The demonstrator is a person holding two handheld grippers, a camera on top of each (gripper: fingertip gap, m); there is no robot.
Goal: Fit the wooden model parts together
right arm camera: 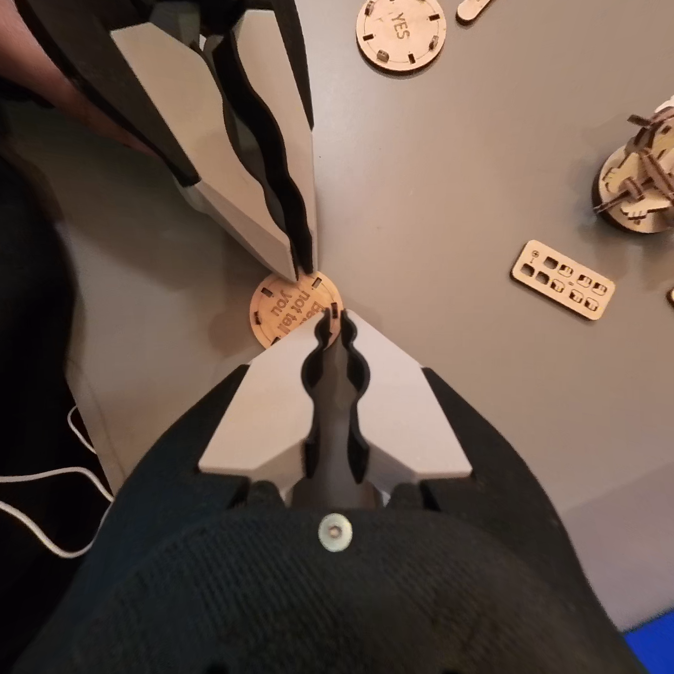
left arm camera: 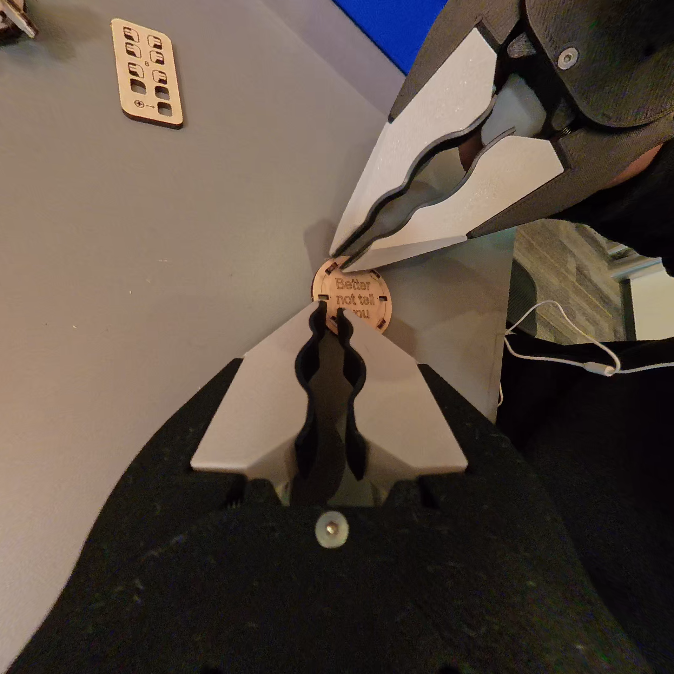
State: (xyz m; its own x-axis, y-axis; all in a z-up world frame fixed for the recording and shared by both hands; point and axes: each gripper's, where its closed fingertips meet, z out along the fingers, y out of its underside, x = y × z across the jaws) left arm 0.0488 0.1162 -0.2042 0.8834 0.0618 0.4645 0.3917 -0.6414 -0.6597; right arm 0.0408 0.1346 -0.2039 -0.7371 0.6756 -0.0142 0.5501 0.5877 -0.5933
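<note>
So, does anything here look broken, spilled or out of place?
Nothing stands out. The round wooden disc looks whole, with the left gripper and right gripper at opposite edges. The second disc, the slotted wooden card and the part-built wooden model sit apart on the grey table, none visibly damaged.

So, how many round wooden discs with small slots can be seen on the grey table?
2: one disc between both grippers' fingertips, another disc at the table's far edge of view. More may lie outside.
</note>
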